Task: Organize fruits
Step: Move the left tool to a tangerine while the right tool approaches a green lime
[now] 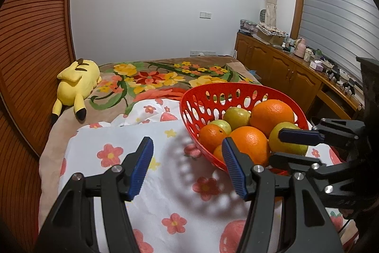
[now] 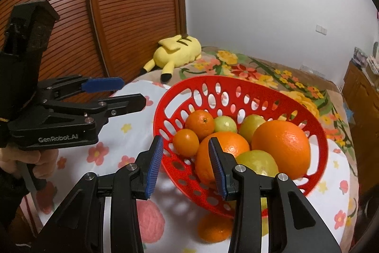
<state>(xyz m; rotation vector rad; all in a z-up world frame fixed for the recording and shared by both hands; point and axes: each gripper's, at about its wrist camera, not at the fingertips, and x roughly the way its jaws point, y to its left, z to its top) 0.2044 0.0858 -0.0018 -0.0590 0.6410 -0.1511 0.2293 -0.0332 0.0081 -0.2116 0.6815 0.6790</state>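
Altogether the red basket point(image 2: 317, 125) holds seven fruits: four oranges and three yellow-green ones, among them a large orange point(image 2: 281, 146), a small orange point(image 2: 186, 142) and a green fruit point(image 2: 258, 161) at the near side. One more orange point(image 2: 210, 227) lies on the flowered sheet point(image 2: 113, 134) outside the basket, under its near rim. Both tools are spread wide and hold nothing: the left gripper point(image 1: 187, 165) hovers beside the basket, the right gripper point(image 2: 186, 165) straddles its near rim. One yellow plush toy point(image 2: 176, 51) lies beyond.
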